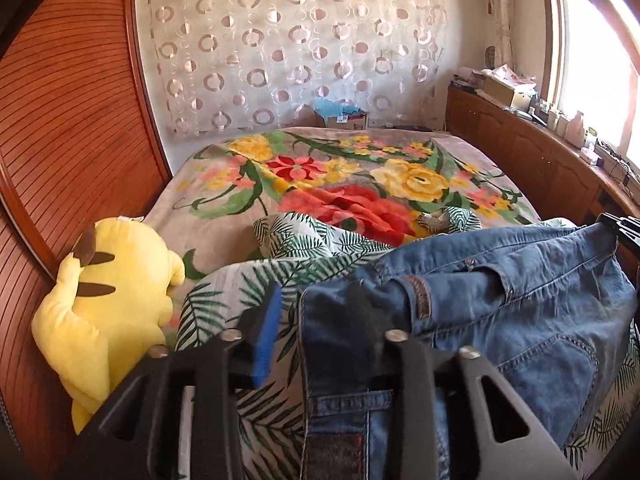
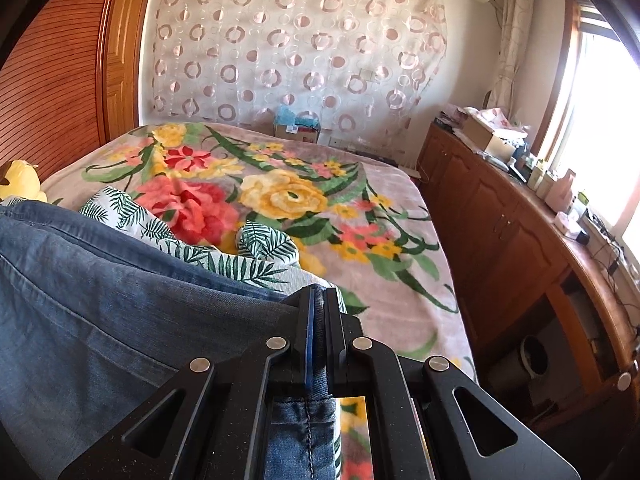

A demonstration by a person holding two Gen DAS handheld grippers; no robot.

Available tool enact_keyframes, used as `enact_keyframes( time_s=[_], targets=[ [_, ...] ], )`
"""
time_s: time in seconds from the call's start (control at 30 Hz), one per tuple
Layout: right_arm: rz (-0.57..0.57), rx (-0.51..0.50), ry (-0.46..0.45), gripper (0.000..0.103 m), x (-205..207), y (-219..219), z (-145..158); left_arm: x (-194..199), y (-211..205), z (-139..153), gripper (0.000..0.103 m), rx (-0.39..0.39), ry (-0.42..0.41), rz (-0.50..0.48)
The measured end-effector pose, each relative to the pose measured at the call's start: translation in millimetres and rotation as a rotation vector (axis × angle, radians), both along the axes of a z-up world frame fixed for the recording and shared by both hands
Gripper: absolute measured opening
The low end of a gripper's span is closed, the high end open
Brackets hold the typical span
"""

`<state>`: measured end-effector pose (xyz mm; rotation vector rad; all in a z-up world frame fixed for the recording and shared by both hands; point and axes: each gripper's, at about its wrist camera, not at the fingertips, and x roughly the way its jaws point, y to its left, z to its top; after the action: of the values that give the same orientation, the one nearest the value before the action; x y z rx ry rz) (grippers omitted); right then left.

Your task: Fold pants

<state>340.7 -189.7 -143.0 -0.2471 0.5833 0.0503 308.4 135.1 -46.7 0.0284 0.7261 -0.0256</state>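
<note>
The pants (image 1: 500, 296) lie lower right on the bed (image 1: 224, 184); a plush toy (image 1: 108, 296) sits at lower left.

1. The left wrist view looks forward and down along its tongs (image 1: 316, 320), close over the jeans (image 1: 500, 292).
2. The right wrist view does likewise.
3. Both share the bed (image 1: 224, 184), the circle-patterned curtain (image 1: 288, 48) and the wooden cabinets (image 1: 520, 152).

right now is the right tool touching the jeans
Touching. The right wrist view shows the right tool shut on a denim edge of the jeans, fabric pinched between its fingers.
</note>
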Motion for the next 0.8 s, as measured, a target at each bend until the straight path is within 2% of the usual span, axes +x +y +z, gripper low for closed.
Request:
enact_keyframes(
  time_s=[0.03, 0.23, 0.37, 0.5, 0.6, 0.77, 0.8],
  targets=[
    [0.000, -0.001, -0.001, 0.003, 0, 0, 2, -2, 1, -1, 0.048, -0.005, 0.004, -0.006],
    [0.000, 0.012, -0.001, 0.003, -5, 0, 7, -8, 6, -20, 0.049, -0.024, 0.059, -0.012],
    [-0.007, 0.016, 0.007, 0.004, -7, -1, 4, 1, 12, -39, 0.049, -0.119, 0.118, -0.043],
    [-0.020, 0.033, 0.024, 0.017, -12, -6, 2, 7, 12, -46, 0.049, -0.120, 0.128, -0.050],
    [-0.031, 0.061, 0.036, 0.042, -16, -10, 3, 10, 8, -46, 0.046, -0.111, 0.122, -0.065],
    [-0.039, 0.097, 0.050, 0.044, -24, -16, 2, 12, 5, -45, 0.040, -0.130, 0.113, -0.100],
    [-0.036, 0.101, 0.058, 0.044, -24, -15, 1, 13, 5, -44, 0.036, -0.125, 0.111, -0.097]
  ],
)
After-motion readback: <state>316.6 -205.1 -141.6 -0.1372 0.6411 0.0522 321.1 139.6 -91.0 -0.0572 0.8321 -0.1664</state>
